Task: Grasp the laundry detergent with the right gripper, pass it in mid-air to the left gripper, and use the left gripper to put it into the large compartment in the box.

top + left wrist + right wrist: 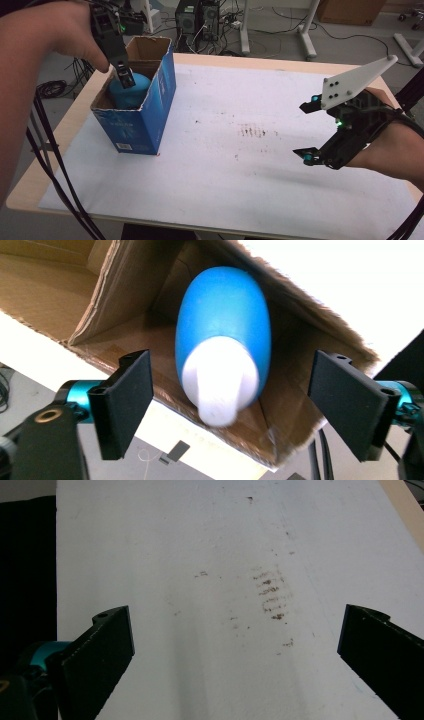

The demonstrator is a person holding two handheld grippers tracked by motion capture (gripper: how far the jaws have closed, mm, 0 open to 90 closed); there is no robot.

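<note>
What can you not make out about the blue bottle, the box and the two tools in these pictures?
- Blue bottle: its lower part, high view, hidden by the box wall.
- Bottle cap: blurred, left gripper view; no detail.
- Box print: too small, high view.
- Left tool: its tips overlap the bottle, high view.
- Right tool: jaw tips cut off, right gripper view.

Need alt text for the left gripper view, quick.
A blue bottle with a white cap lies inside an open cardboard box, between the left gripper's open black jaws, untouched by either. Pale table shows past the box.
</note>
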